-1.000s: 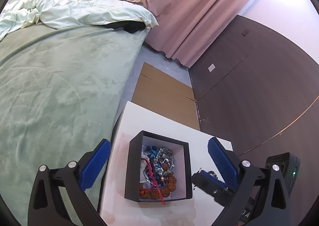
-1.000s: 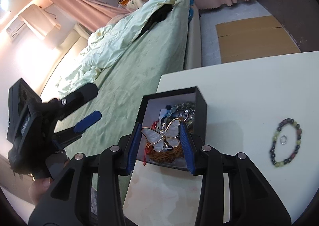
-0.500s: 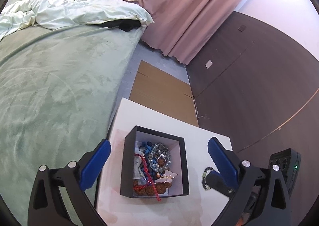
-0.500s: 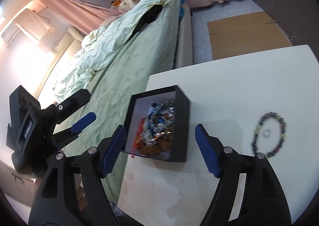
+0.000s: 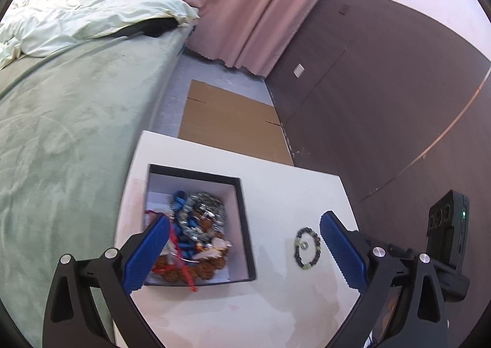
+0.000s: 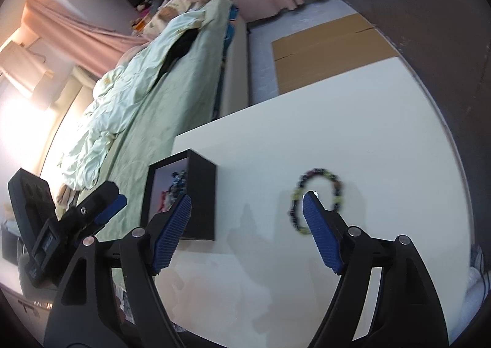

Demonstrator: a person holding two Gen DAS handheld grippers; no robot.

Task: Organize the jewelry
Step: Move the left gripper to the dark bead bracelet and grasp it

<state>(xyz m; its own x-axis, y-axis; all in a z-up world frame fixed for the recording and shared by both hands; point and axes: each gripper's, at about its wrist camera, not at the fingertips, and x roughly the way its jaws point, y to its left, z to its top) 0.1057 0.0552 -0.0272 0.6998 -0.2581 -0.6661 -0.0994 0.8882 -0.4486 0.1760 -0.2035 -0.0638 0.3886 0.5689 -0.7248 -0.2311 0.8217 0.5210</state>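
Left wrist view: a black box (image 5: pixel 245 225) on the white table (image 5: pixel 276 302) holds tangled jewelry (image 5: pixel 196 237); a beaded bracelet (image 5: pixel 307 248) lies apart to its right, seemingly ringing a small ring (image 5: pixel 303 245). Left gripper (image 5: pixel 242 251) and right gripper (image 6: pixel 245 231) both gape, empty.

No text, label, brand, number or sign can be read in either view. The black device (image 6: pixel 32 225) at the left edge of the right wrist view carries a small pale marking on its side (too blurred and too small to make out). The pale plate (image 5: pixel 298 70) on the dark wall panel in the left wrist view is blank as far as it shows, and the black box (image 5: pixel 245 219) on the bench bears no visible print.
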